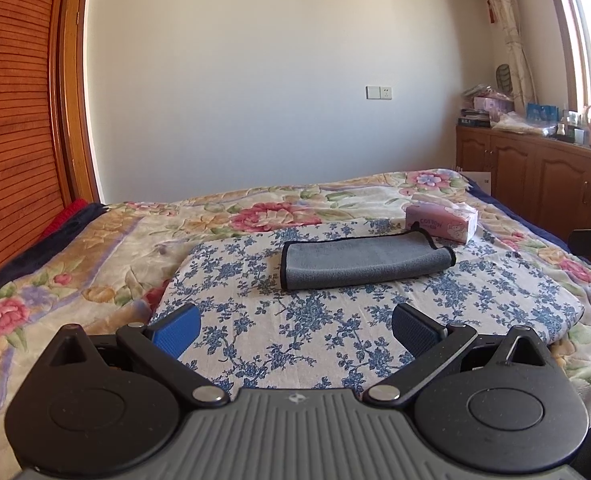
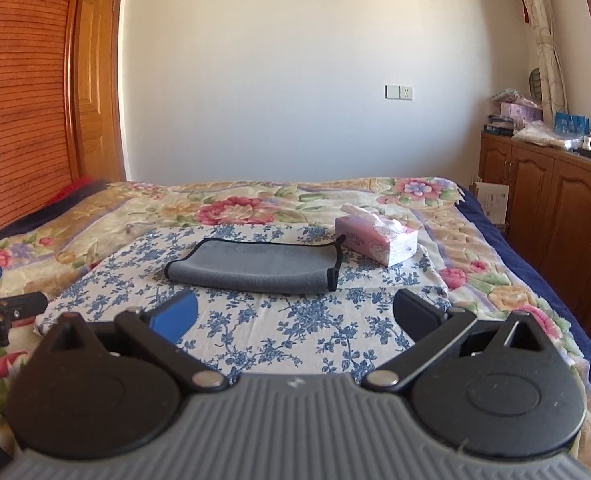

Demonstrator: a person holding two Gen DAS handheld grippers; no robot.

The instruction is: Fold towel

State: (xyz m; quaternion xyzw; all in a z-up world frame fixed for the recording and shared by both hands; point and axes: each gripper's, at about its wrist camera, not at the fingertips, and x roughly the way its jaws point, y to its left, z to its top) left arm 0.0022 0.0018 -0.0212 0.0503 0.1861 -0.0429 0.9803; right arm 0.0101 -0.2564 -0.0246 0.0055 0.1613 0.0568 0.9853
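Nearest to us, the left gripper [image 1: 295, 330] has its two fingers spread wide apart with nothing between them. The right gripper [image 2: 294, 316] is the same: spread wide and holding nothing. Both hang low over the near edge of the blue flowered cloth [image 1: 255, 344] that is spread on the bed [image 1: 95, 248].

A little farther on, in the middle of that cloth, lies the grey towel [image 1: 361, 262]. It has a thin black trim [image 1: 282, 272] all around. It looks folded over once already, a long flat shape with a rounded fold along its near side. Its right end is a bit rumpled and one corner sticks up.

The towel looks soft, light and floppy. It would bend and sag when lifted, and it is not easy to break. Good places to pinch it are probably the two short ends, near the black trim, one gripper on each.

Just past the towel's far right corner sits a pink tissue box [image 2: 377, 240], close enough to bump.
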